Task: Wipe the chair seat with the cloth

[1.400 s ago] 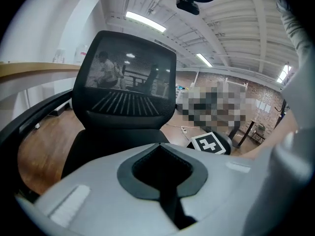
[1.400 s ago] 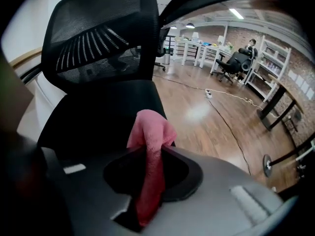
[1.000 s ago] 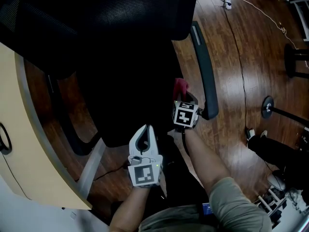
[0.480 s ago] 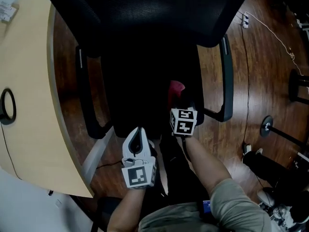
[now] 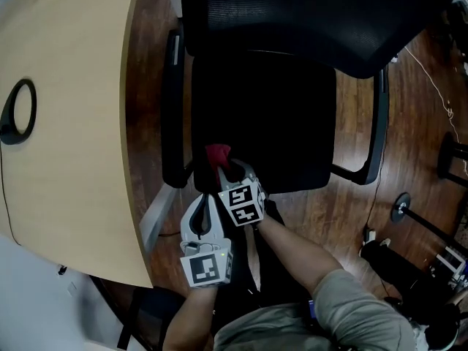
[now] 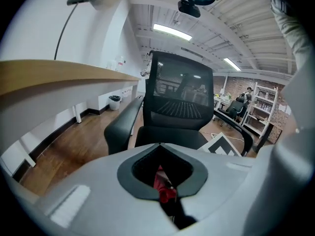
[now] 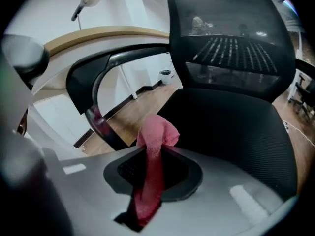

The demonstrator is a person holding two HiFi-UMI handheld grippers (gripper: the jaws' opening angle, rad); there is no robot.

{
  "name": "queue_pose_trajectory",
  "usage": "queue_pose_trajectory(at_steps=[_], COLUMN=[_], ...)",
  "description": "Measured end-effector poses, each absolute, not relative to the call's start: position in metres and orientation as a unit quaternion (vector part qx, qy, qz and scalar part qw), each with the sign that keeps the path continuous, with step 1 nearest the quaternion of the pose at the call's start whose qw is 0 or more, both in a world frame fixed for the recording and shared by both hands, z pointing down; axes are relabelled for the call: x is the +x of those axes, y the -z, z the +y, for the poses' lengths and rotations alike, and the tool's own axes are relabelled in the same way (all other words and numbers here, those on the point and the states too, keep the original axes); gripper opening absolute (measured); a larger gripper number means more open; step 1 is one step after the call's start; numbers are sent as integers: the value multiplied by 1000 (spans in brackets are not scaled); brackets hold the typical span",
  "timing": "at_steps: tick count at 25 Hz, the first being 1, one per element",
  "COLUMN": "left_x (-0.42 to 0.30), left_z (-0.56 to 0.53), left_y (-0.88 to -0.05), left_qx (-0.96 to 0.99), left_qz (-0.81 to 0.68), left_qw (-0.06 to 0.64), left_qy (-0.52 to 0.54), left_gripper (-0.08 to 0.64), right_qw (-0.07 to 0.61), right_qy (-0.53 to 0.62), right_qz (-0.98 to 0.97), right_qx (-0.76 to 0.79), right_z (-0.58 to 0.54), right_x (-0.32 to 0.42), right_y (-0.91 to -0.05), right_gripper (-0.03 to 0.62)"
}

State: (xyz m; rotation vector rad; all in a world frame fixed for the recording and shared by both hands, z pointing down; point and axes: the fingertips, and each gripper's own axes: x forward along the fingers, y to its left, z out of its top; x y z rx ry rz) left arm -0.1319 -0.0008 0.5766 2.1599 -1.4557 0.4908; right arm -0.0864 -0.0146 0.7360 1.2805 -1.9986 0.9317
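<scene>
Right gripper (image 5: 227, 168) shifted left — cloth (image 5: 217, 153) juts forward lengthwise.

Beige desk (image 5: 73, 159) w/ black ring (image 5: 10, 137) on left; wood floor (image 5: 351, 210), round stand base (image 5: 399, 207) on rt.

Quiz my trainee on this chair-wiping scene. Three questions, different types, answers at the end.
1. True or false: the red cloth lies spread flat on the chair seat.
2. In the head view, the desk is on which side of the seat? A left, B right, C not visible.
3. Which claw grips the cloth?
Key: 1 false; 2 A; 3 the right claw.
</scene>
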Motion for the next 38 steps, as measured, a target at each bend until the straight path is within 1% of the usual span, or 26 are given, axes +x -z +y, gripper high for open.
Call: queue_pose_trajectory(at_steps=[3, 7, 11, 15, 19, 28, 32, 35, 38], left_x=[-149, -160, -158, -144, -104, 7, 54, 83, 100], left_z=[2, 6, 3, 5, 11, 21, 42, 52, 60], left_y=[-583, -591, -593, -596, -594, -578, -586, -591, -594], left_qx=[786, 788, 795, 802, 815, 860, 878, 884, 889], left_qz=[-540, -533, -524, -512, -489, -415, -362, -342, -325], left_qw=[246, 250, 244, 240, 240, 229, 232, 236, 235], left_qy=[-175, -181, -184, -193, -197, -192, -210, -216, -222], left_gripper=[5, 5, 5, 5, 5, 5, 5, 5, 5], right_qw=[308, 327, 328, 323, 327, 349, 349, 346, 345], right_qy=[-342, -346, -354, -363, -374, -382, -388, -391, -394], right_qz=[-765, -766, -755, -737, -707, -605, -552, -525, -503], right_qx=[450, 432, 444, 469, 502, 605, 650, 672, 687], right_z=[-5, 8, 14, 15, 22, 49, 73, 86, 100], right_x=[-116, -135, -132, -108, -55, 118, 189, 227, 249], right_y=[-744, -759, -770, -773, -775, -774, -773, -773, -774], right_gripper=[61, 61, 61, 61, 61, 61, 61, 61, 61])
